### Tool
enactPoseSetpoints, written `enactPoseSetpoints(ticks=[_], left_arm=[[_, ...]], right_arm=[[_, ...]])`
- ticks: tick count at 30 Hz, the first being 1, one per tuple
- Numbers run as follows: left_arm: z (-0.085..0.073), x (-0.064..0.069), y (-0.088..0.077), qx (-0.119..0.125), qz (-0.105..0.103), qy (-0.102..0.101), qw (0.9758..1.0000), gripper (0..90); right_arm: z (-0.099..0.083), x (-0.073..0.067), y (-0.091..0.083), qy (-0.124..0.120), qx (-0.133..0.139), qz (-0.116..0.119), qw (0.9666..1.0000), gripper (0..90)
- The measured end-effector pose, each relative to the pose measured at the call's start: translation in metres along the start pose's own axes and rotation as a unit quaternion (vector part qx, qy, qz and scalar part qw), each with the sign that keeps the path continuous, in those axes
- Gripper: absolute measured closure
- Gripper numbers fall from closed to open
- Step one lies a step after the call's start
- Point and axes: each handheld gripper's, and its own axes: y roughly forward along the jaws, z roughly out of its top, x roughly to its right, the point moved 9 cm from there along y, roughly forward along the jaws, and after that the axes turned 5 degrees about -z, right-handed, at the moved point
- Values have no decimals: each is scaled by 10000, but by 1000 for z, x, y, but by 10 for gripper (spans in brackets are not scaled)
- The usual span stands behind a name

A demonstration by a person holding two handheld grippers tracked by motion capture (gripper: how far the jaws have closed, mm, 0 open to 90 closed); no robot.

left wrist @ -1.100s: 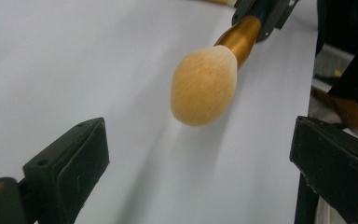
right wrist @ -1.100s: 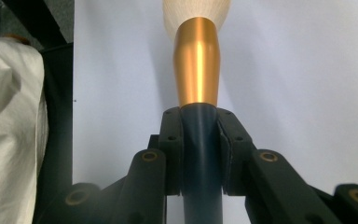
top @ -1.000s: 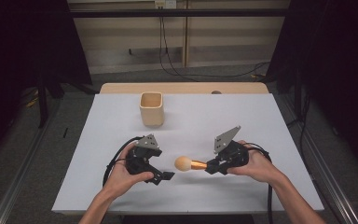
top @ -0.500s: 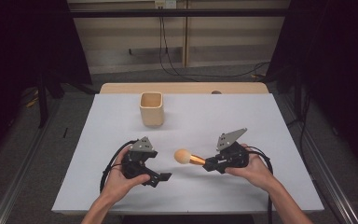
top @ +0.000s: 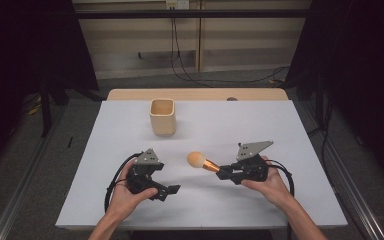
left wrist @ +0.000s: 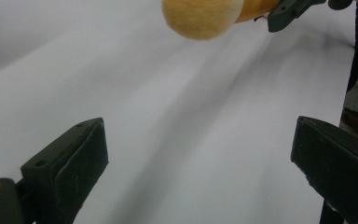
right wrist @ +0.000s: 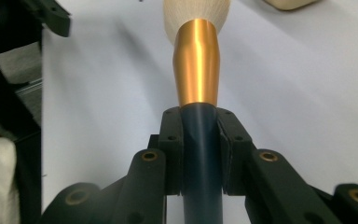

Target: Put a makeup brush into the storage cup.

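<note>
The right tongs [top: 223, 172] clamp a makeup brush [top: 203, 162] by its dark handle above the counter [top: 280, 130]; the left tongs [top: 170, 190] gape empty. The brush is picked up, and putting it in the beige cup [top: 162, 116] looks like what remains.

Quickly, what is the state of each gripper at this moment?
Left gripper: open, jaws wide apart, holding nothing.
Right gripper: shut on the brush, gripping its dark handle.
</note>
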Motion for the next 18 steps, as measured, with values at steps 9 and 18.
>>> enactPoseSetpoints(ticks=[9,18], left_arm=[[-2,-6,-5,177,144,-111,9997,38],[-3,-7,-6,244,215,-75,9994,36]], right_arm=[[5,-5,-3,132,544,-10,9984,744],[11,-12,-1,192,1030,119,9944,745]])
